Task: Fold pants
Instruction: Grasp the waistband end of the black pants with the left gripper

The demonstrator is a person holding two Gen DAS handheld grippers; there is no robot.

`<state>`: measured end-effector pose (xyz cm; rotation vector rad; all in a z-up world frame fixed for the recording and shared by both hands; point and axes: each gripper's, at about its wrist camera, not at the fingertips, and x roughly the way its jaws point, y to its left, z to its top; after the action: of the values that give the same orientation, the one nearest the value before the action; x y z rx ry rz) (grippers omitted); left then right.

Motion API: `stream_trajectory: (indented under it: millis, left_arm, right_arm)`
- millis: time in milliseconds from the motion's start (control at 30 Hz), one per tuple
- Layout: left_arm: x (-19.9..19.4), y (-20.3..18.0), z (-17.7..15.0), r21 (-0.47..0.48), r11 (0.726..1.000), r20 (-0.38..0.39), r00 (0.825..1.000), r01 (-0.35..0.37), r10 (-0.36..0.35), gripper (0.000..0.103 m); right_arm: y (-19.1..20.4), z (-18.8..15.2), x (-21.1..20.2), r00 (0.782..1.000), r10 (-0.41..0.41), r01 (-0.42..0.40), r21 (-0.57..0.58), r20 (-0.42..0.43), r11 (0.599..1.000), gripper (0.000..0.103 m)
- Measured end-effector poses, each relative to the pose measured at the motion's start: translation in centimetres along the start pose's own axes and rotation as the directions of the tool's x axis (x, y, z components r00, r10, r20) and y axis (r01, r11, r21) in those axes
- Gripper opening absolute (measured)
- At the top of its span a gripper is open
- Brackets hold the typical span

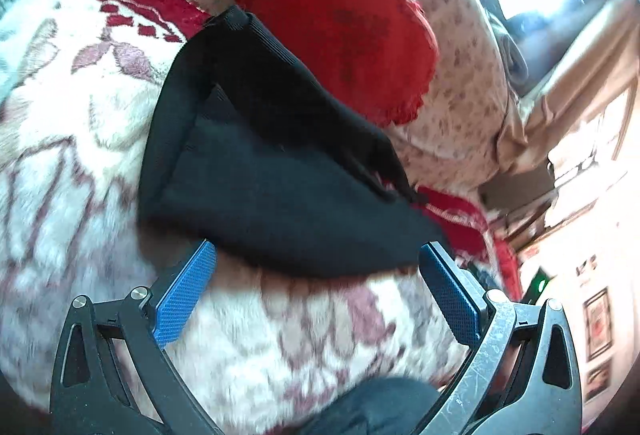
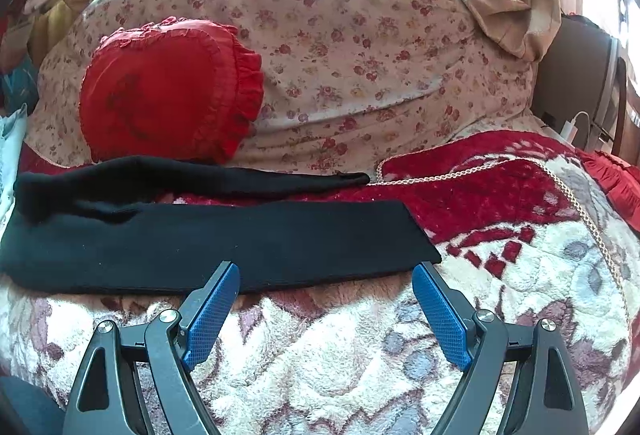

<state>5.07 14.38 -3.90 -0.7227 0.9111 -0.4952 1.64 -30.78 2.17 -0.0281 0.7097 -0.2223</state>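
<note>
Two pant legs lie apart on the plush red-and-cream blanket [image 2: 500, 275]: the black knit pants [image 2: 224, 247] stretch along its near edge, below the red frilled cushion [image 2: 168, 91]. Both the left gripper [image 1: 318, 255] and the right gripper [image 2: 326, 275] gape empty just short of the hem. I'd pinch the near leg's edge squarely and lift evenly.

The black pants [image 2: 224, 247] lie flat across a fleecy red-and-cream blanket [image 2: 500, 275], legs stretched sideways, one leg apparently folded back along the far edge. The waist end looks bunched, though blur hides detail.
</note>
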Motion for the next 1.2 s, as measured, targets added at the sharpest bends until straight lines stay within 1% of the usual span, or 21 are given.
stream_trajectory:
  millis: [33, 100, 200, 267, 333, 400, 467, 500, 533, 600, 667, 733, 767, 833, 933, 1000, 1033, 1100, 1133, 1167, 1200]
  left_arm:
    - [0.4, 0.5, 0.7, -0.029, 1.0, 0.0, 1.0, -0.011, 0.012, 0.102]
    - [0.5, 1.2, 1.2, -0.076, 0.997, 0.02, 1.0, 0.01, -0.008, 0.102]
    - [0.3, 1.3, 1.4, -0.094, 0.996, 0.044, 0.999, 0.012, -0.008, 0.102]
    - [-0.3, 1.3, 1.0, -0.107, 0.994, 0.069, 0.997, 0.024, -0.016, 0.102]
    - [-1.7, 2.0, 0.9, -0.137, 0.989, 0.104, 0.994, 0.047, -0.033, 0.101]
    - [-2.9, 2.7, 0.6, -0.166, 0.984, 0.158, 0.986, 0.069, -0.043, 0.101]
    - [-2.7, 3.6, 0.5, -0.203, 0.977, 0.145, 0.989, 0.061, -0.031, 0.101]
    - [-2.2, 4.1, 0.1, -0.229, 0.971, 0.11, 0.993, 0.062, -0.038, 0.101]
    - [-1.9, 4.3, 0.1, -0.227, 0.972, 0.102, 0.994, 0.063, -0.041, 0.101]
    - [-1.4, 3.9, 0.5, -0.2, 0.979, 0.099, 0.995, 0.041, -0.021, 0.101]
    - [-1.1, 4.1, 0.9, -0.209, 0.977, 0.115, 0.993, 0.042, -0.018, 0.101]
    - [-0.4, 4.3, 1.6, -0.193, 0.98, 0.121, 0.992, 0.049, -0.026, 0.101]
    - [-0.4, 4.3, 1.8, -0.2, 0.978, 0.122, 0.992, 0.061, -0.037, 0.101]
    - [-0.7, 4.7, 2.0, -0.217, 0.97, 0.142, 0.987, 0.111, -0.081, 0.101]
    - [-2.1, 5.5, 1.8, -0.245, 0.952, 0.196, 0.971, 0.185, -0.139, 0.101]
    - [-2.6, 4.8, 1.8, -0.209, 0.957, 0.195, 0.967, 0.202, -0.162, 0.1]
    - [-2.5, 4.4, 1.8, -0.182, 0.964, 0.184, 0.969, 0.196, -0.163, 0.095]
    - [-1.9, 3.3, 2.0, -0.139, 0.98, 0.158, 0.98, 0.142, -0.119, 0.087]
    - [-1.6, 3.2, 2.1, -0.128, 0.986, 0.149, 0.985, 0.111, -0.091, 0.079]
    - [-1.4, 3.1, 2.0, -0.116, 0.992, 0.137, 0.99, 0.059, -0.043, 0.072]
    - [-1.1, 3.1, 2.0, -0.099, 0.995, 0.132, 0.991, -0.016, 0.029, 0.068]
  right_arm:
    - [0.1, 0.0, 0.0, 1.0, -0.001, 0.001, 0.001, 0.021, 1.0, 0.087]
    - [0.0, -0.1, -0.1, 1.0, -0.001, 0.001, 0.003, 0.031, 1.0, 0.087]
    - [-0.2, 0.0, -0.1, 0.998, 0.006, -0.008, 0.031, 0.059, 0.999, 0.087]
    - [-1.0, 0.2, -0.2, 0.997, 0.024, -0.03, 0.08, 0.075, 0.996, 0.087]
    - [-2.6, 0.3, -0.3, 0.995, 0.046, -0.06, 0.168, 0.089, 0.984, 0.087]
    - [-4.1, 0.2, -0.3, 0.995, 0.041, -0.062, 0.247, 0.089, 0.967, 0.087]
    - [-5.4, 0.1, -0.3, 0.996, 0.036, -0.061, 0.31, 0.086, 0.949, 0.087]
    - [-5.9, 0.0, -0.2, 0.996, 0.037, -0.063, 0.336, 0.084, 0.94, 0.087]
    - [-6.1, 0.0, -0.2, 0.996, 0.035, -0.061, 0.342, 0.081, 0.938, 0.087]
    - [-6.2, 0.0, -0.1, 0.997, 0.032, -0.053, 0.341, 0.067, 0.939, 0.087]
    - [-6.0, 0.0, 0.0, 0.997, 0.031, -0.053, 0.326, 0.07, 0.944, 0.087]
    - [-5.6, 0.0, 0.0, 0.997, 0.028, -0.047, 0.3, 0.069, 0.953, 0.087]
    - [-5.4, 0.1, -0.1, 0.997, 0.027, -0.047, 0.289, 0.071, 0.956, 0.087]
    - [-5.1, 0.1, -0.2, 0.997, 0.025, -0.044, 0.274, 0.076, 0.961, 0.087]
    - [-5.2, 0.1, -0.3, 0.996, 0.024, -0.046, 0.274, 0.083, 0.961, 0.087]
    - [-5.4, 0.1, -0.2, 0.997, 0.026, -0.048, 0.287, 0.079, 0.957, 0.087]
    - [-5.4, 0.1, -0.2, 0.997, 0.03, -0.051, 0.293, 0.074, 0.955, 0.087]
    - [-5.5, 0.1, 0.0, 0.997, 0.034, -0.054, 0.301, 0.07, 0.952, 0.087]
    - [-5.4, 0.1, 0.0, 0.997, 0.031, -0.05, 0.3, 0.068, 0.953, 0.087]
    - [-5.4, 0.1, -0.1, 0.997, 0.029, -0.048, 0.3, 0.068, 0.953, 0.087]
    - [-5.6, 0.1, -0.1, 0.997, 0.029, -0.048, 0.304, 0.067, 0.951, 0.087]
